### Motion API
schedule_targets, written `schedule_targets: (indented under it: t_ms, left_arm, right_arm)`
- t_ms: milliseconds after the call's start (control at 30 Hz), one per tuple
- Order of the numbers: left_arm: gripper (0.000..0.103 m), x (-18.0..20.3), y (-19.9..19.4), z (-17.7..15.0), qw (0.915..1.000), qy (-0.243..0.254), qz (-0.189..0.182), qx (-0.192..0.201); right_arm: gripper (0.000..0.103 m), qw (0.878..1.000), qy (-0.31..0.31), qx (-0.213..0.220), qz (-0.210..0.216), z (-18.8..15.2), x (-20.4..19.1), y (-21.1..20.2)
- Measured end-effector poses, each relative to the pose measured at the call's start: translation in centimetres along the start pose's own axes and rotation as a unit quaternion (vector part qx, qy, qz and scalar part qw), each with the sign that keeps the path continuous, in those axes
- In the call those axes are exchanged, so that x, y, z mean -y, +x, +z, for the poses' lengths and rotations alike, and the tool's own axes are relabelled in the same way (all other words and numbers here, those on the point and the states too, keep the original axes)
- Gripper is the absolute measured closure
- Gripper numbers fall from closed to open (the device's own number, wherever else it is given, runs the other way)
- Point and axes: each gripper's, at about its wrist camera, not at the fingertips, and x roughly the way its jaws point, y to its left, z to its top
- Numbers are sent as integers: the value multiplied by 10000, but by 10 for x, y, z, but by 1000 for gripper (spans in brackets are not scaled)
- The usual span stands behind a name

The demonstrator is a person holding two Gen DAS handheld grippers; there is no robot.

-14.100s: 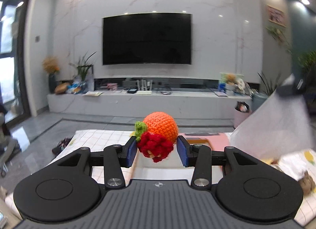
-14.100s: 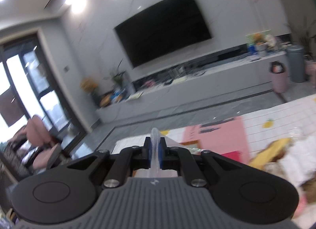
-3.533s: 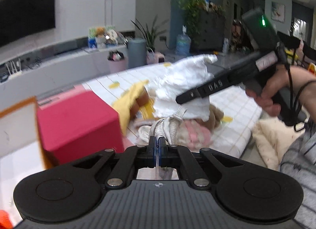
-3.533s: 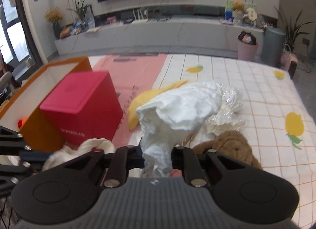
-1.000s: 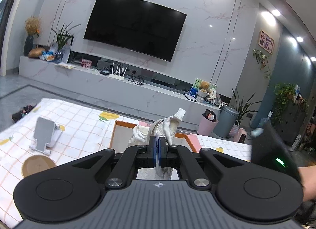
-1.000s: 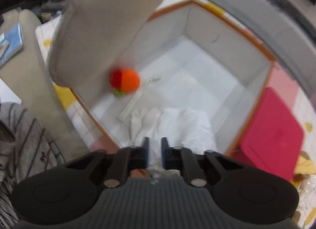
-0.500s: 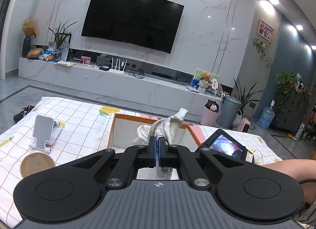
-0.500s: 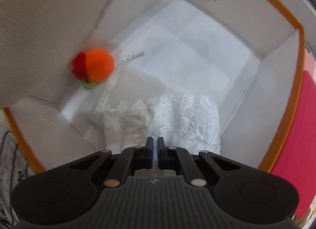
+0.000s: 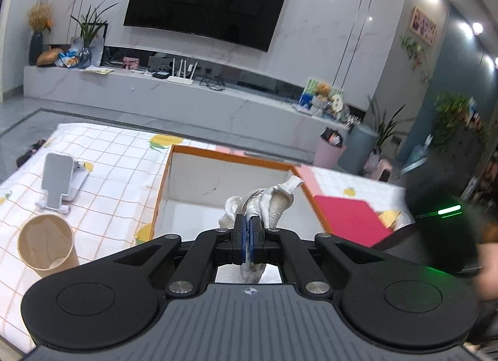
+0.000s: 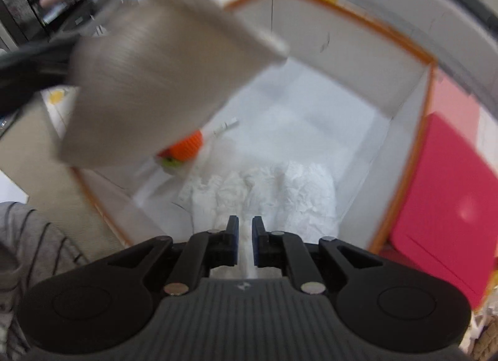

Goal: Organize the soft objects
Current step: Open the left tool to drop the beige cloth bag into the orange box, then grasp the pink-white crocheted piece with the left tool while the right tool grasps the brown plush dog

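Observation:
My left gripper (image 9: 248, 232) is shut on a cream knitted cloth (image 9: 274, 200) and holds it over the near edge of the orange-rimmed white box (image 9: 218, 153). My right gripper (image 10: 245, 241) is above the same box (image 10: 407, 49), its jaws slightly apart with nothing between them. Just beyond its tips a crumpled white cloth (image 10: 280, 193) lies on the box floor. An orange crocheted ball (image 10: 186, 147) lies in the box's left corner, partly hidden by the blurred body of the left gripper (image 10: 155, 81).
A red box (image 9: 348, 218) stands right of the orange-rimmed box, also in the right wrist view (image 10: 448, 196). A paper cup (image 9: 46, 246) and a grey phone stand (image 9: 60, 182) sit on the checked tablecloth at left. More soft items lie at far right (image 9: 401, 219).
My right gripper has opened slightly and pulled back up from the white cloth, which stays in the box. My left gripper has tilted down toward the box with the cream cloth.

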Motion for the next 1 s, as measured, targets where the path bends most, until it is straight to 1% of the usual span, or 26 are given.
schedule_targets:
  t_ms: [100,200,267,300,333,367,400,433,500,567,600,633,700,833,933,967,1000]
  left_arm:
    - [101,11,7,-4,9996,160,211,-121]
    - [101,29,15,-10,9968,597,532,-75]
    - [98,41,22,-14,9943,835,659,-103]
    - [93,45,25,-16,9933,896,711,-135]
    - [80,48,28,-17,9930,909,734,-194]
    - [57,49,31,-19,9931,875,733,-281]
    - [43,49,32,-20,9936,804,719,-328]
    - [26,47,32,-21,9944,728,690,-335]
    - [24,43,27,-20,9971,523,445,-343]
    - [19,35,22,-16,9988,294,155,-361]
    - [18,31,19,-15,9993,157,50,-343]
    - [18,29,18,-13,9995,36,25,-323]
    - [18,25,15,-11,9993,-109,110,-330]
    - [18,17,18,-9,9986,-106,150,-498]
    - [18,15,20,-8,9980,-150,206,-580]
    - [18,16,19,-8,9979,-160,219,-585]
    - [18,16,18,-7,9980,-163,209,-579]
  right_arm:
    - [95,9996,-29,272,-39,-12,-2,-25]
    - [95,9991,-99,377,-155,-19,-4,-40]
    - [95,9985,-96,492,-224,-28,-5,-47]
    - [95,9982,-69,553,-219,-31,-5,-51]
    - [95,9980,-36,595,-195,-34,-4,-51]
    - [95,9979,-3,627,-172,-38,-3,-52]
    - [95,9978,25,645,-157,-41,-2,-54]
    - [95,9975,43,681,-158,-44,-1,-57]
    - [95,9971,109,744,-149,-48,1,-62]
    - [95,9964,196,817,-94,-50,4,-66]
    - [95,9961,245,840,-58,-51,6,-67]
    - [95,9958,291,869,-39,-52,8,-69]
    - [95,9949,355,948,-36,-54,10,-70]
    - [95,9924,502,1122,23,-51,10,-70]
    - [94,9892,626,1322,54,-50,10,-78]
    - [93,9880,662,1396,72,-50,9,-81]
    - [90,9869,684,1461,96,-50,9,-84]
